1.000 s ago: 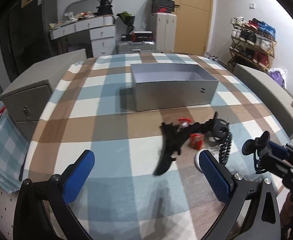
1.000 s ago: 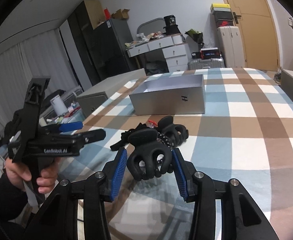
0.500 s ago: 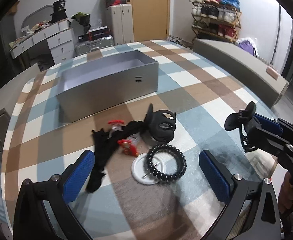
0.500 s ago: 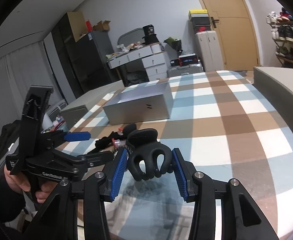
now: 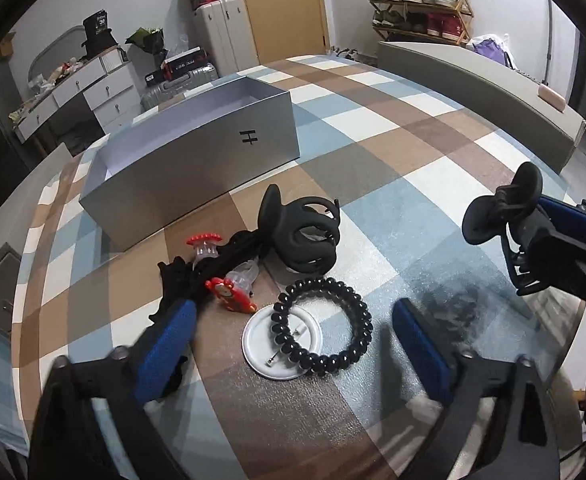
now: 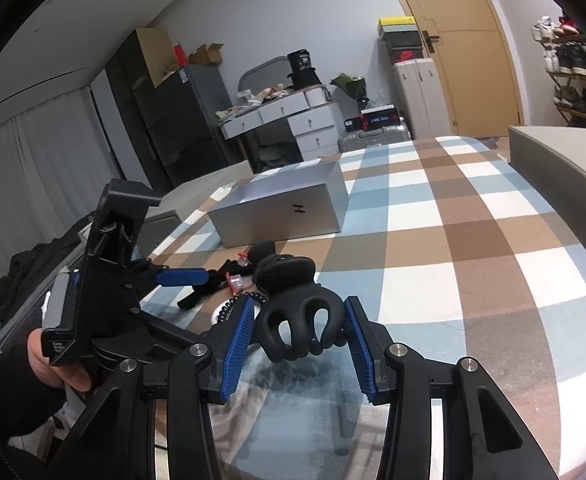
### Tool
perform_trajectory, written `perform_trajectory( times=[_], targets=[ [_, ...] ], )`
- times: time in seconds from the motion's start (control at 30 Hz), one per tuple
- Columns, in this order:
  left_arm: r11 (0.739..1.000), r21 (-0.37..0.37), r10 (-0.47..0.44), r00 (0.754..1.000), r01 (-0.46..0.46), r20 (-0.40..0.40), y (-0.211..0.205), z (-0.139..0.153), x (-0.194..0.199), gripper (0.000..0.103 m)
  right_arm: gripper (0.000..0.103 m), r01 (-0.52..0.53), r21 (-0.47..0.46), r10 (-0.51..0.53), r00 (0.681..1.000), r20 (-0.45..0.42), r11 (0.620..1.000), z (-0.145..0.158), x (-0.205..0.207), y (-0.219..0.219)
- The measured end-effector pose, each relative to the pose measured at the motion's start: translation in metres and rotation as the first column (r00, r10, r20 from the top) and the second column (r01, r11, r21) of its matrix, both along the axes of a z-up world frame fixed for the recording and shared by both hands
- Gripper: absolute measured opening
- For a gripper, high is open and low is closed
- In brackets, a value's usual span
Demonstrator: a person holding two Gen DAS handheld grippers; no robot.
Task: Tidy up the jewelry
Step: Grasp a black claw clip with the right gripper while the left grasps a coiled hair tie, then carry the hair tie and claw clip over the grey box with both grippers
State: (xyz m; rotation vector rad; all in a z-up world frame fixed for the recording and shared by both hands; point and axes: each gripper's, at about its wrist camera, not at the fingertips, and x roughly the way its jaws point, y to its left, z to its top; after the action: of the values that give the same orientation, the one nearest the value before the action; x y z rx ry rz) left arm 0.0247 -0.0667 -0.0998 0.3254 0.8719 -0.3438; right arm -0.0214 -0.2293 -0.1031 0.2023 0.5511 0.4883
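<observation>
Pinching a black plastic claw hair clip (image 6: 299,320) by its sides, the right gripper (image 6: 297,340) hangs above the checked tablecloth (image 6: 473,248), right of the pile. Light, rigid and smooth, it looks best squeezed across its body. Only the left wrist view shows the spread left gripper (image 5: 293,344) over the black coiled hair tie (image 5: 325,326) and the open grey box (image 5: 189,160) farther away.

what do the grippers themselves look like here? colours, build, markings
Both are matte black plastic frames with silver screws at the finger joints. The right gripper has blue ribbed pads on its two fingers; the left gripper has matching blue textured pads. Seen from the right wrist, the left unit carries small white lettering, too small to read, and its hand wears a dark sleeve. No cables visible.
</observation>
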Motion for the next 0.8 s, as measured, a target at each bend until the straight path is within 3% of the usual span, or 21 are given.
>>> perform_trajectory(
  times=[0.17,0.23,0.33,0.47,0.8],
  targets=[
    [0.999,-0.036,-0.011,0.999,0.01,-0.047,0.002,-0.004,0.002,0.064,0.045,0.004,0.015,-0.004,1.0,-0.007,1.0,-0.002,0.001,-0.003],
    [0.999,-0.05,-0.017,0.998,0.015,-0.057,0.002,-0.004,0.002,0.061,0.045,0.0,0.02,0.0,1.0,-0.012,1.0,-0.003,0.001,-0.003],
    [0.999,-0.038,-0.021,0.999,0.02,-0.037,0.0,-0.001,-0.001,0.039,0.045,-0.003,0.022,0.004,1.0,-0.01,1.0,-0.003,0.001,-0.002],
    [0.997,-0.079,-0.009,1.0,0.008,-0.013,0.005,0.005,-0.004,0.034,0.045,0.001,0.027,-0.001,1.0,-0.007,1.0,-0.002,0.0,-0.003],
    [0.992,-0.128,0.012,0.998,-0.005,0.057,0.016,0.029,-0.015,0.034,0.045,0.004,0.03,-0.003,1.0,-0.012,1.0,-0.002,0.0,-0.004]
  ],
)
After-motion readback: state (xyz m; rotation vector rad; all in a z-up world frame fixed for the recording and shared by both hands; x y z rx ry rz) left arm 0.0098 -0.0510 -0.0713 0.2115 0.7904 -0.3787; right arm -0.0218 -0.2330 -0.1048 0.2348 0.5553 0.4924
